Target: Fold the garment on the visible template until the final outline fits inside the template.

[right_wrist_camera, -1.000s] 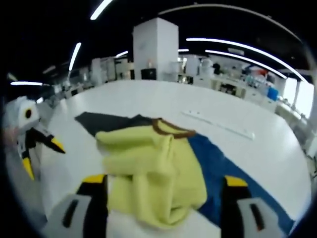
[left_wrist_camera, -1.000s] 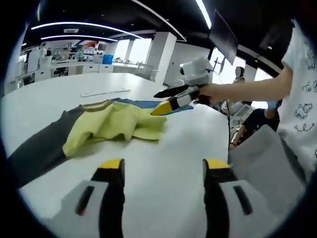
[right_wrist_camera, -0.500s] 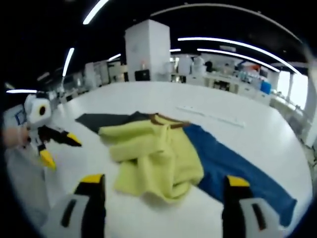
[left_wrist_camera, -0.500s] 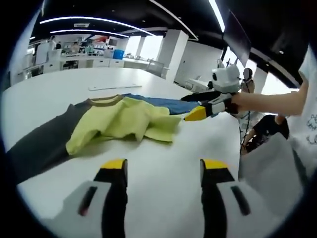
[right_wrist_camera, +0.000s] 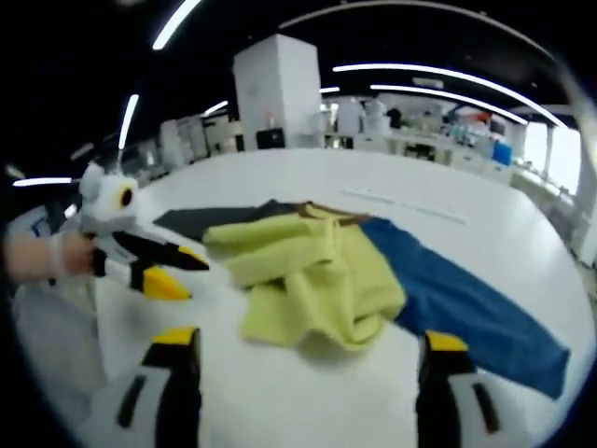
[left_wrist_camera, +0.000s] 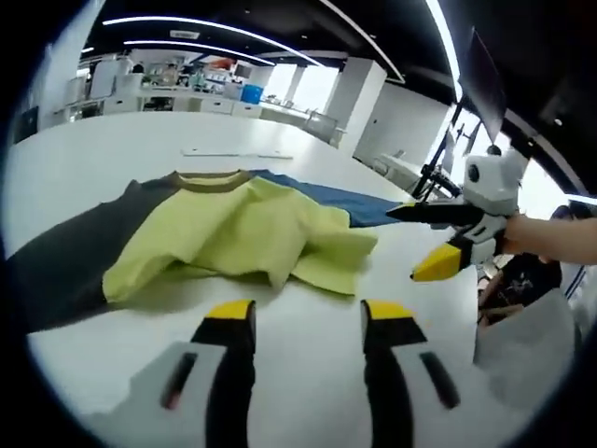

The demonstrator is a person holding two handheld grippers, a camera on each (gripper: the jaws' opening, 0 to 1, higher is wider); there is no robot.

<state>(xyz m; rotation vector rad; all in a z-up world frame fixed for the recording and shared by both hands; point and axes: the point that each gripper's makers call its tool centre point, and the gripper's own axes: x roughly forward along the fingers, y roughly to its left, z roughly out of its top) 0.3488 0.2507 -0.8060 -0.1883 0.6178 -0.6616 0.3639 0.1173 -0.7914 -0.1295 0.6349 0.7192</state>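
Both sets of yellow-tipped jaws stand apart with nothing between them. In the left gripper view, the left gripper [left_wrist_camera: 303, 313] hangs over the bare white tabletop [left_wrist_camera: 112, 154] just short of the near edge of the crumpled yellow-green, grey and blue cloth garment [left_wrist_camera: 252, 238], not touching it. The garment lies bunched on the table, its yellow-green middle heaped up, a dark grey sleeve [left_wrist_camera: 65, 261] spread flat to one side and a blue sleeve [left_wrist_camera: 326, 196] stretched out on the far side, a brown collar band [left_wrist_camera: 210, 177] at the top. Off the garment's blue side, the right gripper [left_wrist_camera: 424, 245] is held in a person's hand [left_wrist_camera: 550, 238], its jaws parted above the table and clear of the cloth.

In the right gripper view, the right gripper [right_wrist_camera: 303, 341] is over bare table near the yellow-green heap, and the left gripper [right_wrist_camera: 191, 273] sits beside the garment's grey side, jaws spread, apart from the fabric. A long pale strip [right_wrist_camera: 401, 203] lies on the table beyond the garment.
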